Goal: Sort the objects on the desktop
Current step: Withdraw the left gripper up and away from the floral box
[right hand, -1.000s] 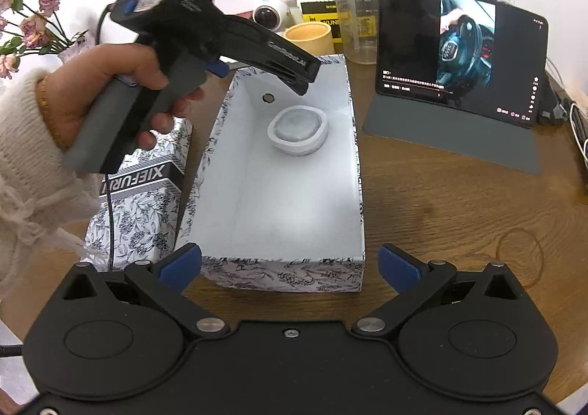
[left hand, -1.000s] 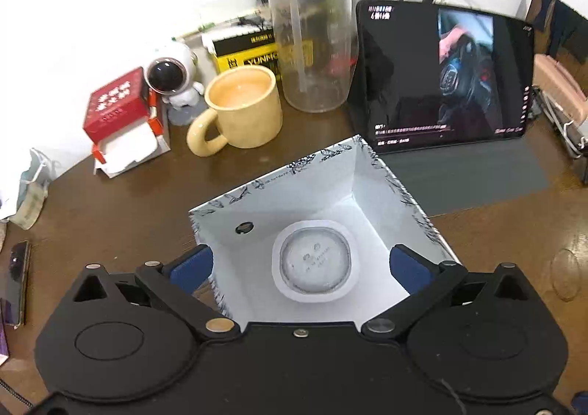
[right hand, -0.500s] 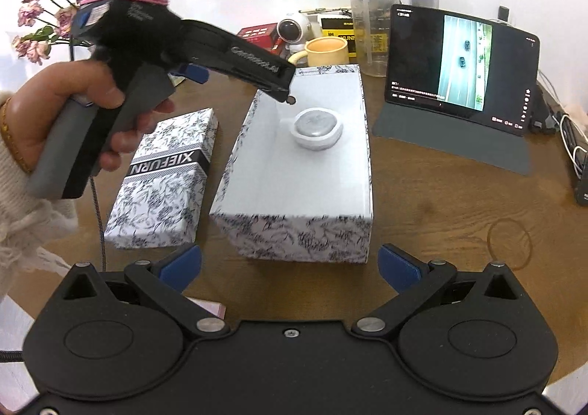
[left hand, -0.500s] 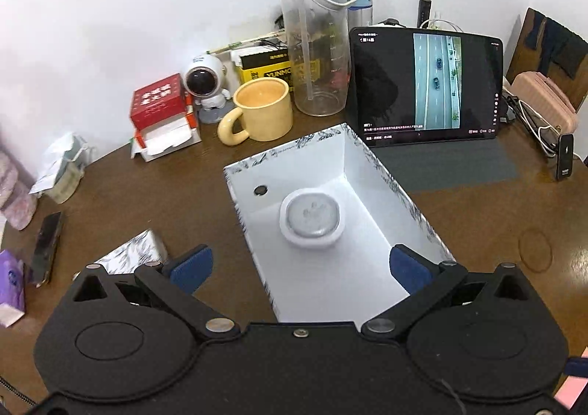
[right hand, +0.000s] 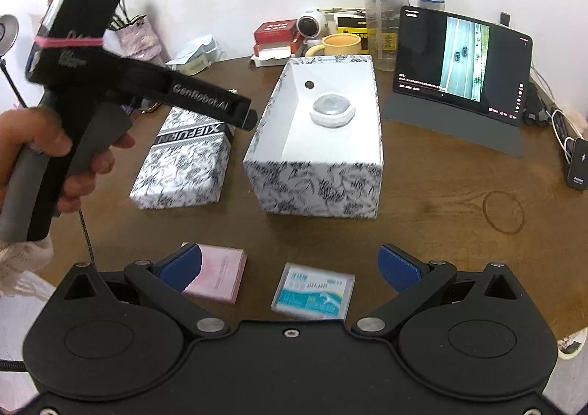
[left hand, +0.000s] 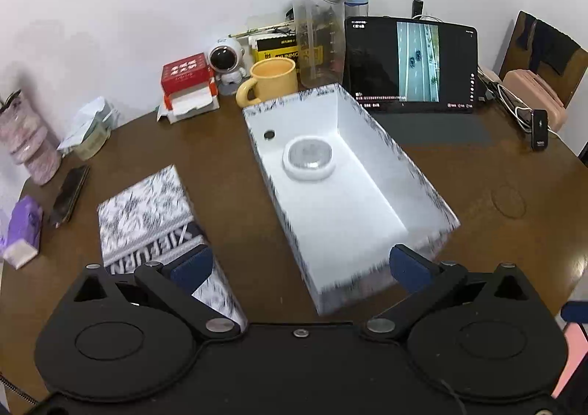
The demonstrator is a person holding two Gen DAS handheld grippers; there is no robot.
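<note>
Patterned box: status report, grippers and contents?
Left gripper open, empty. Right gripper open, empty. Patterned box holds white round case. Pink notepad, blue card outside, unobstructed.

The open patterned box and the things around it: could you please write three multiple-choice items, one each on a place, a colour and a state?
1. Where does the round white dish lie?
A. inside the open box
B. on the box lid
C. beside the tablet

2. What colour is the mug?
A. red
B. yellow
C. green

3. How do the fingers of the right gripper stand?
A. shut on the pink notepad
B. shut on the card packet
C. open, holding nothing

Answers: 1 A, the dish sits on the box floor; 2 B, the mug is plainly yellow; 3 C, the fingers are spread wide above the table.
</note>
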